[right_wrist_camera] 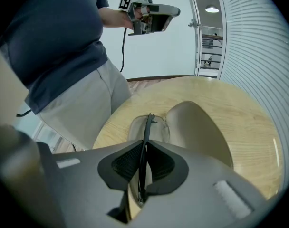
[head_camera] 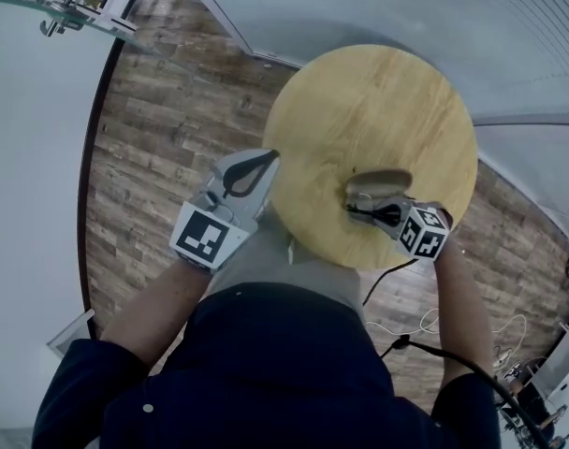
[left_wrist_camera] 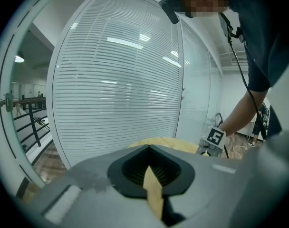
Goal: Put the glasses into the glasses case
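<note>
Our right gripper [right_wrist_camera: 145, 148] has its two grey jaws squeezed in close, and they pinch the thin black-framed glasses [right_wrist_camera: 147, 123] between them. The glasses stand on edge. Their front part pokes out past the jaw tips and points down.

Right under them lies the open tan glasses case [right_wrist_camera: 197, 127], shaped like a big shell. The clear lens hangs over the flat half of the case, the half nearer to us, and the rounded half rises beside it. We cannot tell if the glasses touch the case.

The case sits on the round light wooden table [head_camera: 359, 101], near the edge by our body. The right gripper leans down over it there.

Our left gripper [left_wrist_camera: 148, 150] has its jaws pressed together at the tips, with nothing in them. Only a thin slice of the table shows through the gap lower down. We hold this gripper up in the air past the left edge of the table, well apart from the case.

Under the table is a brown plank floor [head_camera: 163, 129]. Beyond the left gripper stands a wall of white blinds [left_wrist_camera: 116, 80].
</note>
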Tool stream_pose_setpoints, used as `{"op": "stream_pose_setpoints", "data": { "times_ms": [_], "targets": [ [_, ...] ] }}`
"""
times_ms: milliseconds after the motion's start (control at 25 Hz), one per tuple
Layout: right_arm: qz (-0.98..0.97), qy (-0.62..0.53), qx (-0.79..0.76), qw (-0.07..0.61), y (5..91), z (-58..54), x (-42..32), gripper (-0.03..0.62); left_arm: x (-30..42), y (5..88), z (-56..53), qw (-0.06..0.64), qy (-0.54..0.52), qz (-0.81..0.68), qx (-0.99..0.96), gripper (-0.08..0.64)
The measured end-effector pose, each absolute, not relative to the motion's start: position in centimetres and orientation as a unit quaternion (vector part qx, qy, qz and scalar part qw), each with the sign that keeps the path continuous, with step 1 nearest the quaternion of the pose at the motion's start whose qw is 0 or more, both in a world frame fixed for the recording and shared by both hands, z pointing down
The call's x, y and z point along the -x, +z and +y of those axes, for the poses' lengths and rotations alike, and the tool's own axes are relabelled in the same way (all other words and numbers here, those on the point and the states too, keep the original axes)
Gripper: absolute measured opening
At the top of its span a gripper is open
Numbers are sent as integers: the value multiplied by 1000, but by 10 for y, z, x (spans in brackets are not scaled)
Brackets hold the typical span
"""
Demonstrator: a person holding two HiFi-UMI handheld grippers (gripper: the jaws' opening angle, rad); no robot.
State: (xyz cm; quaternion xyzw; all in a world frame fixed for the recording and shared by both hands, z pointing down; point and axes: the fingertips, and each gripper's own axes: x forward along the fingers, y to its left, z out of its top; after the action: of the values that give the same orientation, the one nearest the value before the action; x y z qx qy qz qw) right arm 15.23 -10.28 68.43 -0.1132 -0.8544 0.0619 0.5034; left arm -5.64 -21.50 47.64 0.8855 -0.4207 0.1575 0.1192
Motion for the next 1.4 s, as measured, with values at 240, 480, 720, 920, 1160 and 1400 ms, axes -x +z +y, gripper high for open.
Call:
{"op": "stream_pose_setpoints", "data": {
  "times_ms": [240,480,720,920,1160,1400],
  "targets": [
    [-845,69,129,514,687,-104,-149,35,65,474,-216,120,154,-425,-884,0],
    [-842,69,124,521,692,-104,-151,38,64,473,-214,121,154,-425,-884,0],
    [-840,70,110,526,694,-105,-149,85,69,467,-219,115,151,-425,-885,0],
    [-844,70,90,525,688,-110,-145,137,73,460,-223,110,147,-423,-887,0],
    [-845,66,67,527,674,-113,-153,187,65,438,-230,95,135,-419,-893,0],
    [-862,64,-1,503,645,-126,-146,193,66,415,-244,74,119,-408,-902,0]
  ]
}}
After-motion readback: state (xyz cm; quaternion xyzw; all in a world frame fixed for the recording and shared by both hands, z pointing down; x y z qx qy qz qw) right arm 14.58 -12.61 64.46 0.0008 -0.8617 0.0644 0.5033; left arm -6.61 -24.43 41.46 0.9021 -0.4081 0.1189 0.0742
